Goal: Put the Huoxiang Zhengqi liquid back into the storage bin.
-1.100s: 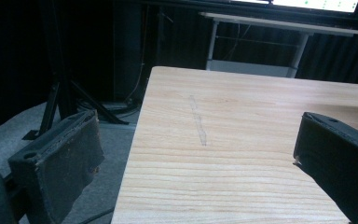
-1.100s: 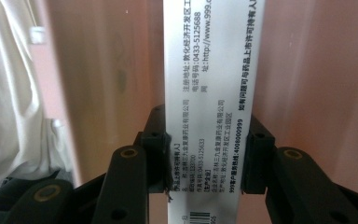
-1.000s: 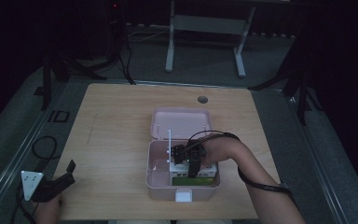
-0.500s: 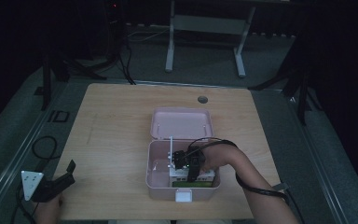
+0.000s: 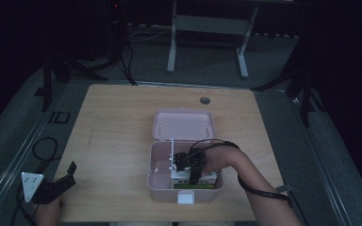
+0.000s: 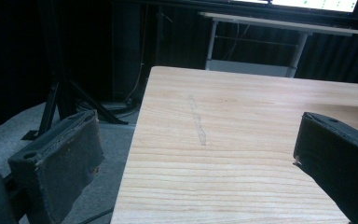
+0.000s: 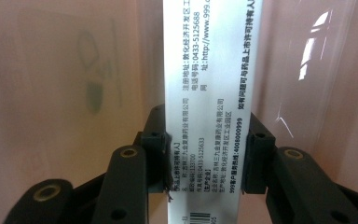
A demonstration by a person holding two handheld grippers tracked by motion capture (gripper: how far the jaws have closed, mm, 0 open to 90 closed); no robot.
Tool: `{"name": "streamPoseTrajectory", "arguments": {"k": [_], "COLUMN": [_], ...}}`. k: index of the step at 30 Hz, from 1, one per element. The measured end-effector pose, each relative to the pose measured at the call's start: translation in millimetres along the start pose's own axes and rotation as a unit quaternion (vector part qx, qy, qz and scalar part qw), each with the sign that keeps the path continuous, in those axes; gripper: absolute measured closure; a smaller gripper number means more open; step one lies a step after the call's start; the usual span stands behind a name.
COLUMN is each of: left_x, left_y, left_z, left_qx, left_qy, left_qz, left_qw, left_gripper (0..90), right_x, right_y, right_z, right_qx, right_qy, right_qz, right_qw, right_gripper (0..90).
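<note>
One medicine carton (image 7: 205, 93), clamped in my right gripper (image 7: 205, 158) inside pink box (image 5: 162, 188); left gripper (image 6: 196, 154) agape; carton could snag the wall.

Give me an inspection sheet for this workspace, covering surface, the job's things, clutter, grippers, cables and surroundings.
Surface: wooden table, a round hole near its far edge.
Job's things: pink case open, lid lying flat behind it; white printed box held inside the case; white and green boxes in its near part.
Clutter: nothing seen.
Grippers: right gripper shut on the white printed box, inside the case; left gripper open, holding nothing, at the table's near left corner.
Cables: a black cable loops over the right forearm; another lies on the floor at left.
Surroundings: dark room, a metal stand and tripod legs beyond the table.
</note>
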State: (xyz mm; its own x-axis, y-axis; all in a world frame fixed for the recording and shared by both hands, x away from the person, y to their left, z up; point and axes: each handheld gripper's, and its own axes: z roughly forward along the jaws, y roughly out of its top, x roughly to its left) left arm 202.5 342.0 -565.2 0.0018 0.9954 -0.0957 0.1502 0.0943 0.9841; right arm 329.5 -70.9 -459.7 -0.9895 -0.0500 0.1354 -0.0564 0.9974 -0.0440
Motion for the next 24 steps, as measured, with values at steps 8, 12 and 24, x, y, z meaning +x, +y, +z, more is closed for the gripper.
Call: {"name": "streamPoseTrajectory", "arguments": {"k": [8,12,24], "left_x": [0.1,-0.1,0.0], "left_y": [0.0,0.0,0.0], "left_z": [0.1,0.1,0.1], "left_qx": [0.000,0.000,0.000], "left_qy": [0.000,0.000,0.000], "left_qz": [-0.001,0.000,-0.001], "left_qw": [1.0000,1.0000,1.0000], "left_gripper": [1.2,1.2,1.2], "right_x": [1.5,5.0,10.6], "right_y": [-1.2,-4.3,-25.4], "right_z": [-4.1,-13.0,-53.9], "right_qx": [-0.001,-0.007,-0.069], "right_qy": [0.002,0.001,-0.027], "right_qz": [0.007,0.008,0.014], "right_qw": [1.0000,0.9999,0.9972], "right_gripper": [50.9,49.2,32.9]}}
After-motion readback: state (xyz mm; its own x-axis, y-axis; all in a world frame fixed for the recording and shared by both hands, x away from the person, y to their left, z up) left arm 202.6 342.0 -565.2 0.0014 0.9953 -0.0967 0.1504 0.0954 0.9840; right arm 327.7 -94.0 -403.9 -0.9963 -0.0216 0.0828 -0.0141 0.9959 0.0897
